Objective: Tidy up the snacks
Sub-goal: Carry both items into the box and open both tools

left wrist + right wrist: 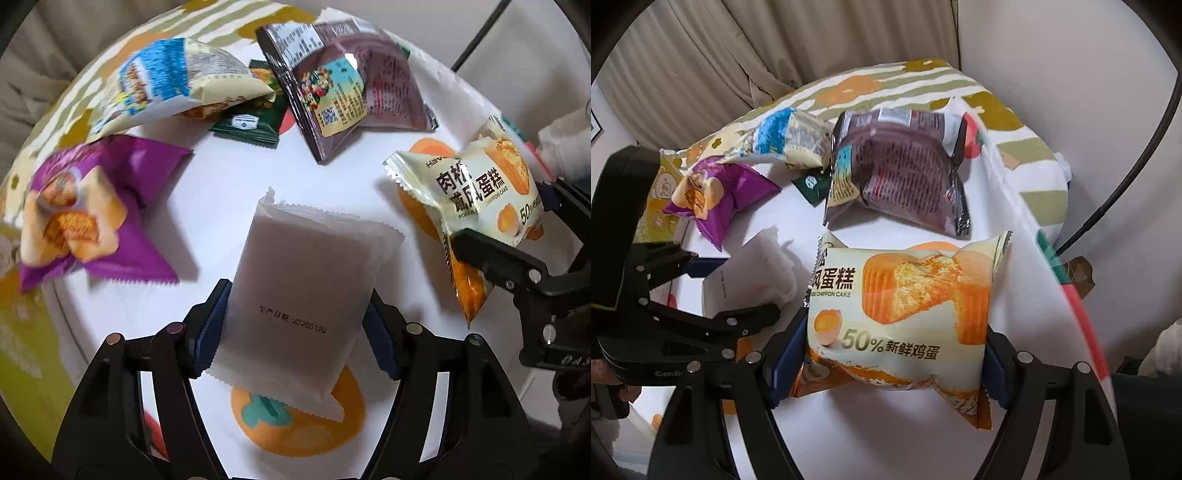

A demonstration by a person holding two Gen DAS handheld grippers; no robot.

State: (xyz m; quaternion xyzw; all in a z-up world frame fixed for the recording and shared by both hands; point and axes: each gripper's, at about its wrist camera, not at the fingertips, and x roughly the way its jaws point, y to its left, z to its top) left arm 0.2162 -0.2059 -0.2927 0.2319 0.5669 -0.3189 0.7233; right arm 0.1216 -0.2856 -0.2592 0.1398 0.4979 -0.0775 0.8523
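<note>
I'm clamping my left tongs (295, 325) on a frosted white packet (299, 306), blue pads pressing both its long edges, and I'm holding it clear above the white tabletop (221, 184). My right tongs (886, 354) are squeezing a cream chiffon cake pack (905, 314) between their pads, the wrapper bulging where it's pinched; from the left wrist view that pack is hanging off to the right, well apart from the white packet. Still lying on the tabletop further back are a purple snack bag (99, 214), a blue-and-cream bag (173, 81) that is blurring badly so I can't make out its print, a dark brown packet (343, 88) propped at a tilt, and a small dark green sachet (251, 122) peeking out between those two. A striped, flower-patterned cloth (1015, 122) is covering the far edge.
</note>
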